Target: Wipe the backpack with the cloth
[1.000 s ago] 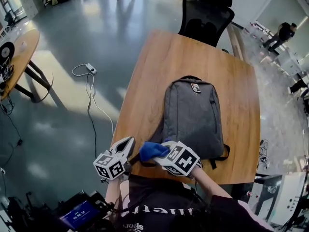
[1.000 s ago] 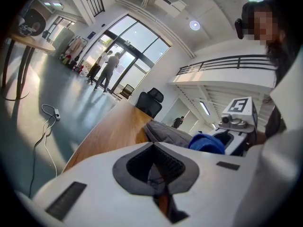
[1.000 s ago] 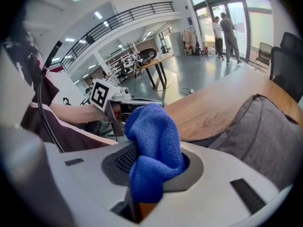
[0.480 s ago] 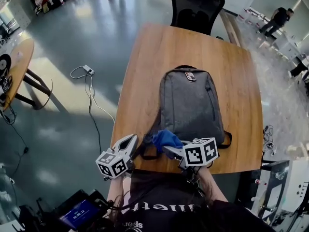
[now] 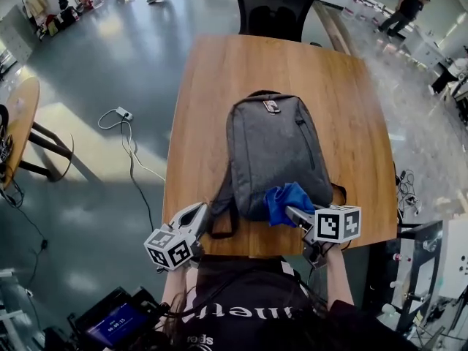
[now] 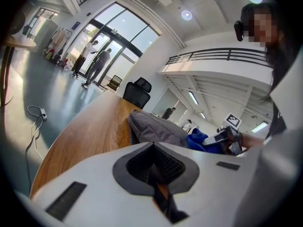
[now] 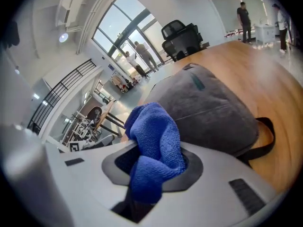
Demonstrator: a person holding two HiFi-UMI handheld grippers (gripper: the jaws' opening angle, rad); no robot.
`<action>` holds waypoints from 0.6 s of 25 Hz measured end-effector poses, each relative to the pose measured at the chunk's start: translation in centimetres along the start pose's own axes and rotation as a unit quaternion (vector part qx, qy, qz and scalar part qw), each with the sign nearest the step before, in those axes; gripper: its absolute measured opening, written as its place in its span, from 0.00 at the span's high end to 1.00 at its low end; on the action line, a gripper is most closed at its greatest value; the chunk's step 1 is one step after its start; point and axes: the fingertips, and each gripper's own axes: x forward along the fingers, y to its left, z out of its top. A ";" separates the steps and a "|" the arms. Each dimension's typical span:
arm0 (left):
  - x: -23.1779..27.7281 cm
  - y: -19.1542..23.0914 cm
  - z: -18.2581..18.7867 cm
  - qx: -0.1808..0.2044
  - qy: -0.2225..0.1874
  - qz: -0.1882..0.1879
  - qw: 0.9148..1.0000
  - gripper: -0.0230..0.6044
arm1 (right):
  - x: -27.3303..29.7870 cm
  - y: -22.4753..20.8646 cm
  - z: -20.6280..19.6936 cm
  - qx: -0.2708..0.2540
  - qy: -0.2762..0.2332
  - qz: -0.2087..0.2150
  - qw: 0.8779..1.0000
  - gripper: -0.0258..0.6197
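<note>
Head view showed a grey backpack lying flat along the middle of a wooden table, its top end toward a black chair at the far edge. The right gripper sat at the near right corner of the bag with a bunched blue cloth pinched in its jaws, the cloth resting on the bag's lower edge. The left gripper hung at the near left edge of the table, just beside a dark strap that looped out from the bag, its jaws drawn to a point with nothing in them. A white cable lay on the floor to the left. Left gripper view looked along the table with the left gripper closed on nothing; beyond it the backpack rose as a grey hump, and the cloth showed at its right side. Right gripper view showed the right gripper clamped on the cloth, which bulged up out of the jaws and leaned against the backpack. A black strap curved out from under the bag onto the table, and the chair stood at the far end.
</note>
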 end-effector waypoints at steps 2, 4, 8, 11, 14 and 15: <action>0.2 -0.4 0.0 0.003 0.004 -0.005 1.000 0.96 | -1.5 -2.2 0.3 0.012 -0.013 -0.025 1.000 0.78; 0.4 -0.7 0.0 0.005 0.007 -0.008 1.000 0.96 | -3.1 -4.5 0.7 0.024 -0.027 -0.049 0.998 0.78; 0.6 -1.0 -0.1 0.008 0.013 -0.011 1.000 0.96 | -5.8 -9.0 1.1 0.046 -0.052 -0.094 0.993 0.78; 0.7 -1.2 -0.5 0.009 0.020 -0.013 1.000 0.96 | -7.5 -12.0 1.0 0.053 -0.063 -0.127 0.989 0.78; 0.4 -1.6 -0.7 0.011 0.027 -0.012 1.000 0.96 | -9.0 -14.4 0.9 0.060 -0.072 -0.153 0.984 0.78; 0.3 -1.7 -0.7 0.012 0.028 -0.012 0.999 0.96 | -9.4 -14.9 0.8 0.063 -0.074 -0.159 0.982 0.78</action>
